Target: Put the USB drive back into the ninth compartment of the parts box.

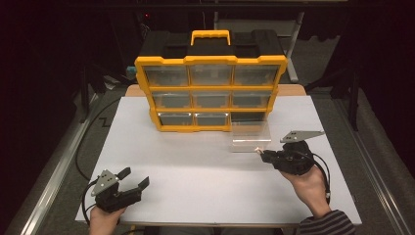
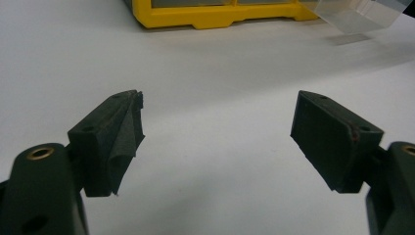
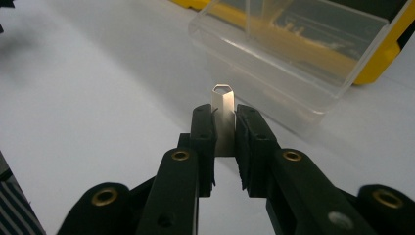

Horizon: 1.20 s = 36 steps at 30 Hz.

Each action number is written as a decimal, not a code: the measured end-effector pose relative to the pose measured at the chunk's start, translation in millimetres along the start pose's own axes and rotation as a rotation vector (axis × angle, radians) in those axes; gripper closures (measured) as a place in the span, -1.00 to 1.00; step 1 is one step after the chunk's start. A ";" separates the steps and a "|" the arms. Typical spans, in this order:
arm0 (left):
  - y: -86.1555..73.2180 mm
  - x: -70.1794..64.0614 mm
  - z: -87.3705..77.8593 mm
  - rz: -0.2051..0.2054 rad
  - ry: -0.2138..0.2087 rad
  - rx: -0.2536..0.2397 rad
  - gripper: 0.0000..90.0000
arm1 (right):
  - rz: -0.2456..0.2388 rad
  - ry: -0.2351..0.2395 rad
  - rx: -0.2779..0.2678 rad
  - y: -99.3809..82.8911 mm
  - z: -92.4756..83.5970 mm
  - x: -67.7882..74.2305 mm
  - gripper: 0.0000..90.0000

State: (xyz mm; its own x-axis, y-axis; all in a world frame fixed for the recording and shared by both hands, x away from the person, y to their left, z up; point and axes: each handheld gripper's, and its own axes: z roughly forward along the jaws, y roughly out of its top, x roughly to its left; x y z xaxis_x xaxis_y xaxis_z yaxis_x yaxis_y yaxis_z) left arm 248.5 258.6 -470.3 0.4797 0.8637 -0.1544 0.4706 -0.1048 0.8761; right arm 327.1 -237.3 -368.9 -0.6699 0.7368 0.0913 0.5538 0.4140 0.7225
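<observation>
High view. The right gripper, right of centre in the frame, is clamping a small metal piece at its tip. The clear drawer is lying just up and left of that tip, in front of the vacant slot at the lower right of the yellow organizer. The right hand is much the nearer one; the left gripper is sitting at the lower left, well apart from the drawer. Count: one organizer, eight drawers seated in it, one drawer out on the white table, two grippers.

Left gripper view. The jaws are standing wide apart with nothing between them, only bare table. The organizer's yellow base is running along the top edge; the clear drawer is showing at the upper right corner.

Right gripper view. The jaws are pressing together on one metal piece, a flat silvery strip, its long axis running in line with the jaws and pointing up the frame. The clear drawer is lying straight ahead, upper centre to right, its open top facing up. Judgement: the coming move is forward and over the near wall.
</observation>
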 end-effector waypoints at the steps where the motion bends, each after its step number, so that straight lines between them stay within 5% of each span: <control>1: 0.0 0.0 0.1 -0.001 0.000 0.000 -0.55 | 0.006 0.002 -0.005 1.4 -0.4 -0.3 0.77; 23: -0.3 0.1 0.3 0.001 0.003 -0.002 -0.55 | -0.016 -0.078 -0.047 36.0 19.5 -3.4 0.77; 36: -0.3 0.0 0.1 0.004 0.002 -0.001 -0.55 | 0.034 -0.152 -0.047 51.0 36.9 -20.6 0.75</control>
State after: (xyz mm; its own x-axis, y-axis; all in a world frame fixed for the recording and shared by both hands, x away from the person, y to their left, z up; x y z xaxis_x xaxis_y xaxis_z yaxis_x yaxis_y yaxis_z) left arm 248.5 258.6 -470.6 0.4802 0.8643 -0.1497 0.4676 -0.1079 0.8773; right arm 387.4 -211.7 -359.2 -0.5663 0.8241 0.0139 0.5486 0.3643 0.7525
